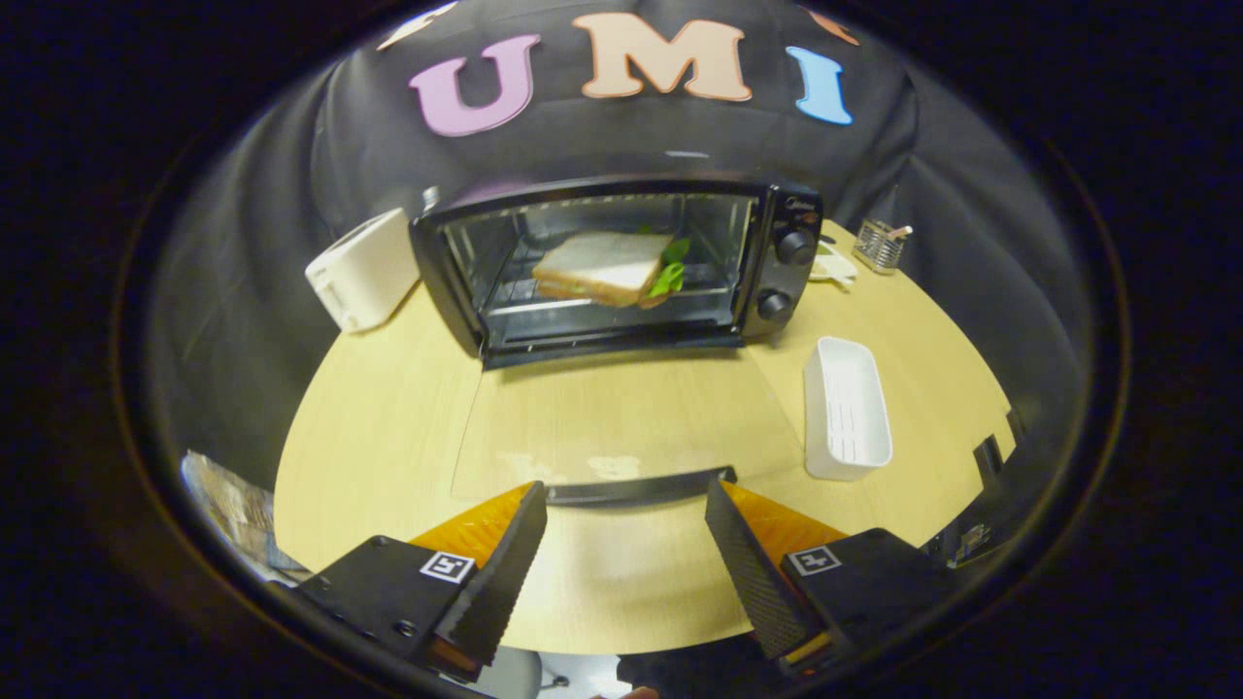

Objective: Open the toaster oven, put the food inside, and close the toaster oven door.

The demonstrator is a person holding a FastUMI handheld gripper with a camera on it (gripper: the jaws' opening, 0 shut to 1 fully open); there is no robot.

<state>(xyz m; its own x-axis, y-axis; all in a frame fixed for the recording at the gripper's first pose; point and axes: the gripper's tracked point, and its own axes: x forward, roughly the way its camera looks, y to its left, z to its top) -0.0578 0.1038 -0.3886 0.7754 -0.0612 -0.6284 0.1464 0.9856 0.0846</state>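
A black toaster oven [621, 262] stands at the back of the wooden table [369, 437]. Its glass door [621, 427] lies folded down flat toward me, and the door's dark handle [636, 488] runs just ahead of my fingers. Inside, on the wire rack, rests a sandwich [607, 267] with white bread and green lettuce poking out at its right side. My gripper [626, 505] is open, its two fingertips spread wide on either side of the handle, touching nothing.
A white toaster [364, 272] sits left of the oven. A white oblong tray [847, 408] lies right of the door. A small wire holder [879, 245] and a white cloth [833, 267] sit behind the oven's knobs.
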